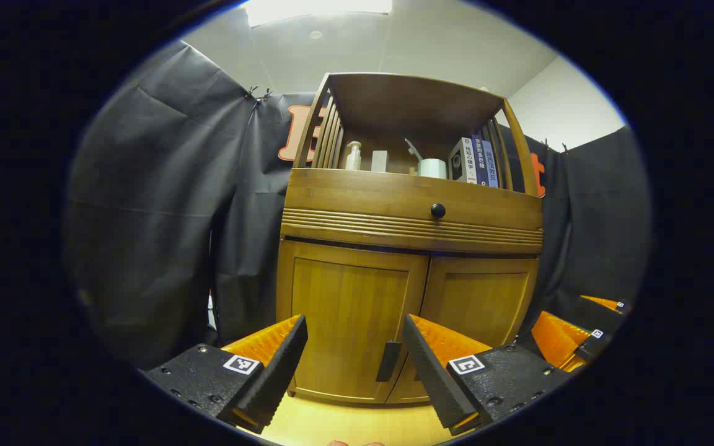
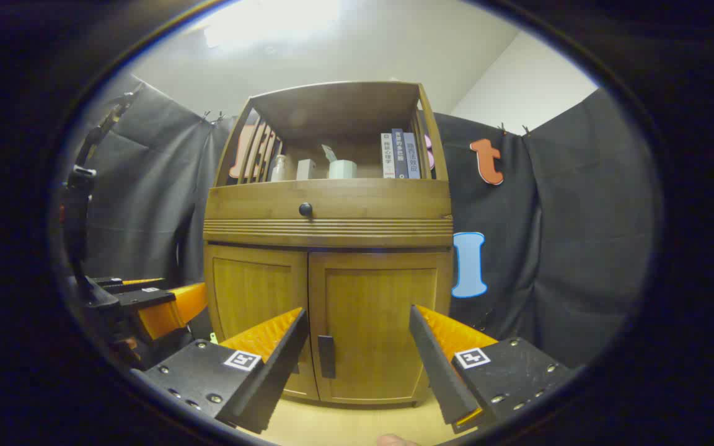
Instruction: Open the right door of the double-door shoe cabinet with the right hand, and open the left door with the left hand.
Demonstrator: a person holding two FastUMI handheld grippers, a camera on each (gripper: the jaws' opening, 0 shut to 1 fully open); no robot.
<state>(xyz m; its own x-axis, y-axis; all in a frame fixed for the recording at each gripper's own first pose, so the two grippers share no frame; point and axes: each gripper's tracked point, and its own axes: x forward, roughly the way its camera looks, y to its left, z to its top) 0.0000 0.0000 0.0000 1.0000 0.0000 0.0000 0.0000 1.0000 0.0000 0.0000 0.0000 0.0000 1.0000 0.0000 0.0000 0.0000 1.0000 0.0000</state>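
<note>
Nearest in the left gripper view, the left gripper (image 1: 354, 365) hangs released, its jaws spread wide with nothing between them, aimed at the left door (image 1: 351, 322) of the shoe cabinet (image 1: 406, 210); that door's dark handle (image 1: 388, 361) sits just inside the finger at 5 o'clock. At 4 o'clock in the same view the other gripper's fingers show beside it. In the right gripper view the right gripper (image 2: 357, 359) is likewise released and empty-jawed, facing the right door (image 2: 379, 322), whose handle (image 2: 326, 356) lies close by the finger at 7 o'clock, off the midline of the jaws. Both doors look fully closed and neither gripper touches them. The likely trouble: the two handles sit side by side at the centre seam, so either gripper, closing off-centre, could catch the neighbouring door's handle or clip only the edge and slip off; with both grippers converging on the same seam they could also knock each other. A pull not following the hinge arc might drag the whole cabinet. Farther up, a drawer with a round knob (image 2: 305, 209) is closed, its contents hidden, as are those of the door compartment. At 12 o'clock, the open top shelf holds a pump bottle (image 1: 353, 156), a small pale box (image 1: 380, 161), a white cup-like container (image 1: 432, 167) and upright books (image 1: 478, 161).
</note>
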